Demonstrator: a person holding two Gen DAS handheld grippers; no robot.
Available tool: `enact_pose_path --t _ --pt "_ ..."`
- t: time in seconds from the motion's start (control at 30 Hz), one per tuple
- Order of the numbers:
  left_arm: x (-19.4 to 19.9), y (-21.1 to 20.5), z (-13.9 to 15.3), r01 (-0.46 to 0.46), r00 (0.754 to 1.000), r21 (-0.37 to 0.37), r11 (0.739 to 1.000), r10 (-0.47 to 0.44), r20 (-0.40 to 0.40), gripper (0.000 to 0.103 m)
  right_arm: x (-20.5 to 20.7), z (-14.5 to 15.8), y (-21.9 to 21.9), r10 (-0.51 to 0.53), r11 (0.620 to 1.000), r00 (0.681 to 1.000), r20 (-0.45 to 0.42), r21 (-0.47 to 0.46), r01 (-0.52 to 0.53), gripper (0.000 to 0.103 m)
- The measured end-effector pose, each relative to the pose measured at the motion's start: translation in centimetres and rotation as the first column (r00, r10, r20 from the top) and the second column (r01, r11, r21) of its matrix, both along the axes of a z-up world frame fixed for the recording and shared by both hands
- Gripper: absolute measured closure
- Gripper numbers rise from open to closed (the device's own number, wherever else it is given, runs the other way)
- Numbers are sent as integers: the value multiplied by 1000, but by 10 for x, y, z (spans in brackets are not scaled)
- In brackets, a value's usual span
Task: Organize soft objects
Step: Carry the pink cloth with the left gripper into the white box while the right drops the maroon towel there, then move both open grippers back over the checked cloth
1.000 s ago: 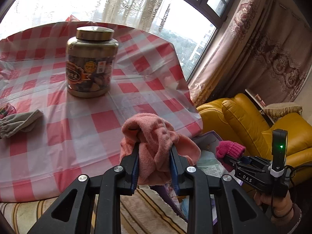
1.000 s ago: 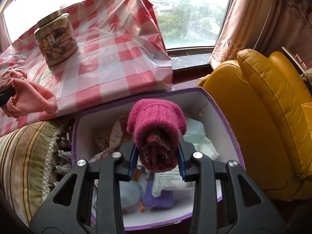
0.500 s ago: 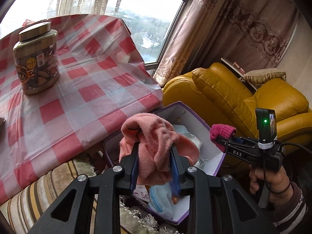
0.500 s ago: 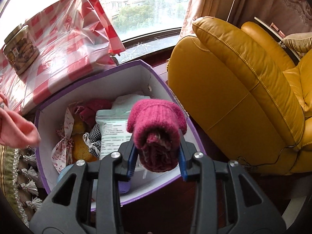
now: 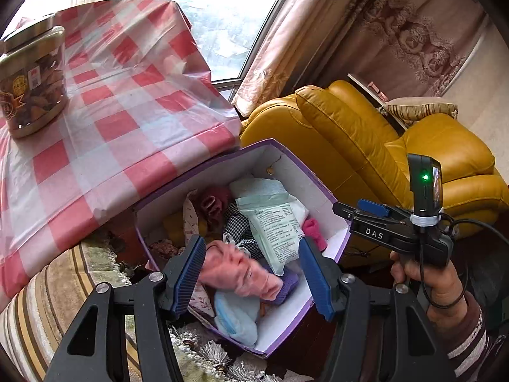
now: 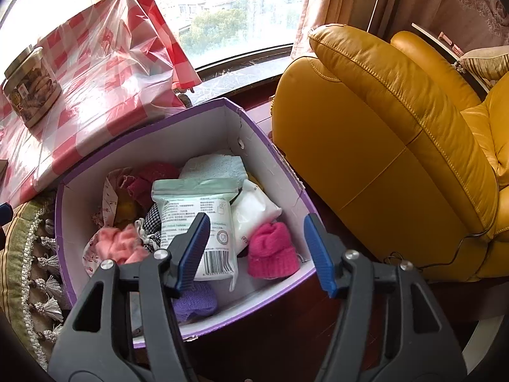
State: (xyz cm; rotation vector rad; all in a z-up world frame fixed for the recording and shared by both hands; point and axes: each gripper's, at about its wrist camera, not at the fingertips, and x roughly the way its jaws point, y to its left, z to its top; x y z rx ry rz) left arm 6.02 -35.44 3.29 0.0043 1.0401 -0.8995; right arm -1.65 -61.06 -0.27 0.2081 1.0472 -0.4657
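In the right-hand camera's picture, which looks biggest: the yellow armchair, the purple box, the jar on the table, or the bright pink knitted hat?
1. yellow armchair
2. purple box
3 and 4. jar and bright pink knitted hat look about alike; the hat sits nearer the camera, so unsure.

The box [image 6: 264, 146] stands on the floor between the table [image 6: 105, 73] on its left and the armchair [image 6: 397, 146] on its right. A jar [image 6: 30, 86] stands on the table near its left edge. In the box, a packet [image 6: 197, 219] lies in the middle, a cloth [image 6: 119, 243] by the left wall, a hat [image 6: 273, 251] in the near right corner.
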Motion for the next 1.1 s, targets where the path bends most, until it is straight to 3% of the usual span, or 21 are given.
enact_pose_path --t 0.33,0.6,0.83,1.1 --pt "8 19 6 -57 998 -11 998 57 26 41 17 7 31 73 997 997 18 23 -73 38" --pt "33 74 10 -206 977 -5 979 206 50 41 45 16 77 172 985 985 31 25 -173 38" --pt "57 139 6 -376 926 9 926 376 41 41 79 27 132 301 953 952 56 25 -302 38" --pt "78 205 2 -534 844 84 841 526 107 41 121 42 209 469 882 878 90 10 -472 36"
